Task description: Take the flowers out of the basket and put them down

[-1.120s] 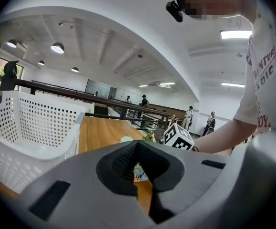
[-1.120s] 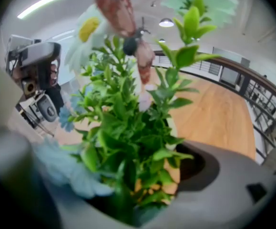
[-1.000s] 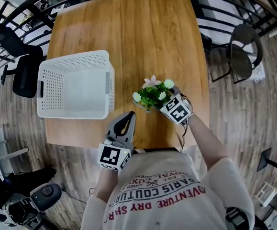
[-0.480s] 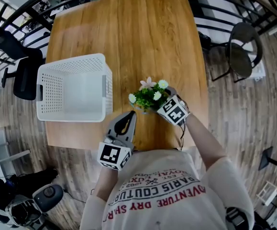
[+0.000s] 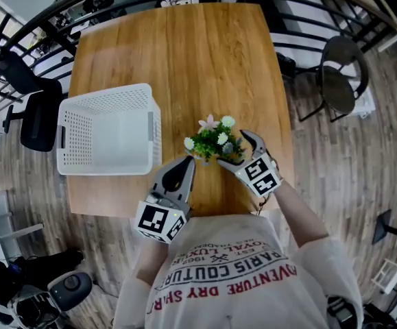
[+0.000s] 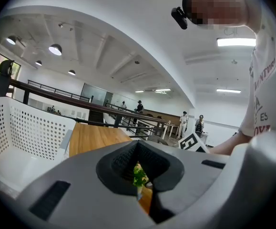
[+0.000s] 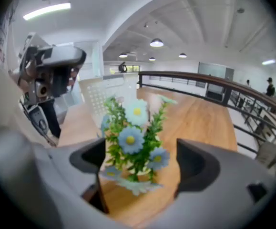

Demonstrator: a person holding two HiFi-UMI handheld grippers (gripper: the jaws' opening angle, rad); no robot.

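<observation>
While your right forearm (image 5: 291, 208) reaches forward and a little inward from your body, your right claw (image 5: 238, 149) sits low over the near part of the wooden bench (image 5: 184, 53), with its marker cube turned up towards your head. Its 2 jaws stand wide apart, 1 on either side of the flowers (image 5: 212, 142), and in the right gripper view neither jaw presses on the bunch, so the right claw (image 7: 140, 161) grips nothing.

Your left claw (image 5: 186, 162) lies near the front edge of the bench, pointing away from you and slightly to the right, towards the flowers. Its jaws are closed together and empty; the left gripper view shows only a thin slit between them, with a sliver of green showing beyond it.

Look at the flowers (image 7: 135, 137): a small bunch standing upright on the bench, out of the basket. It has dense green leaves and several daisy-like blooms with yellow centres, pale blue and white in the right gripper view, plus 1 pink bloom at the far side in the head view. What holds the stems at the bottom is too blurred to tell.

To the left of the bunch, well apart from it, the white perforated basket (image 5: 150, 125) rests on the bench.
</observation>
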